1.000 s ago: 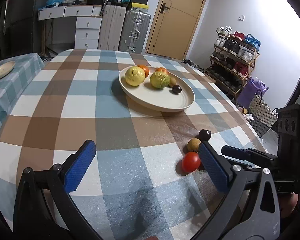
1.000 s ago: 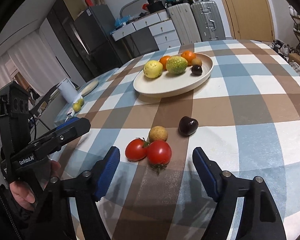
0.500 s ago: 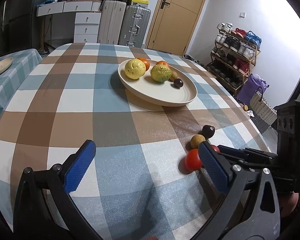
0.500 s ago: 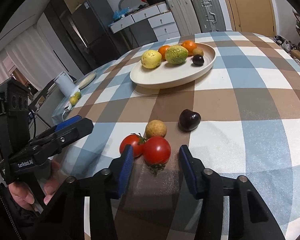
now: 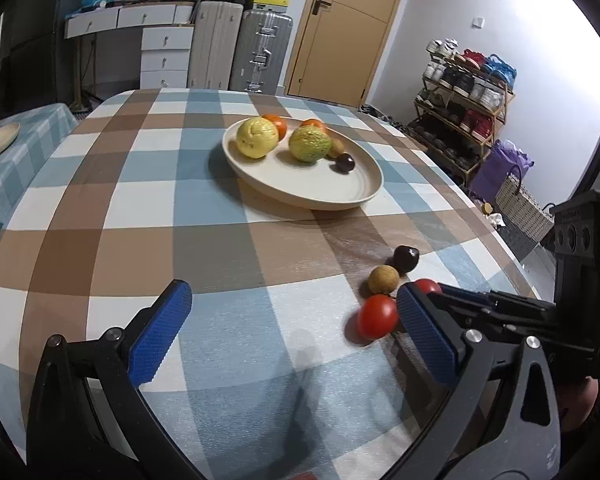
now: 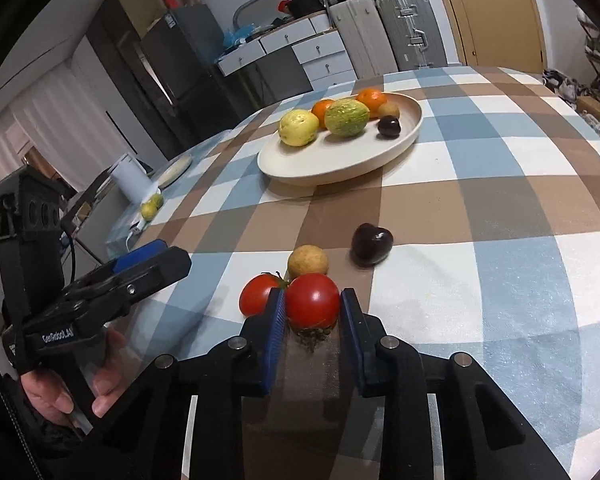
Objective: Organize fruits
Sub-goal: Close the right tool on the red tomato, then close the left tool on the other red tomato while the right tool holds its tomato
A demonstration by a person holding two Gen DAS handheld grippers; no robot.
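Note:
My right gripper (image 6: 313,300) is closing its blue pads on a red tomato (image 6: 312,300) that rests on the checked tablecloth, and both pads touch its sides. A second tomato (image 6: 258,298) lies just left of it, a tan round fruit (image 6: 308,262) behind, and a dark plum-like fruit (image 6: 372,244) further right. The cream plate (image 6: 340,160) beyond carries a yellow fruit (image 6: 298,127), a green one (image 6: 346,117), two oranges and two small fruits. My left gripper (image 5: 296,328) hovers open and empty over the cloth, left of the free tomato (image 5: 376,316).
The table's right edge (image 5: 500,248) drops off near the fruit cluster. A side table (image 6: 148,200) at the left holds a white jug, a small plate and yellow fruit. Suitcases, drawers and a door stand behind; a shoe rack (image 5: 468,92) lines the right wall.
The right gripper's jaws have closed in from wide apart until they meet the sides of the nearer tomato. The left gripper stays open and has hardly moved.

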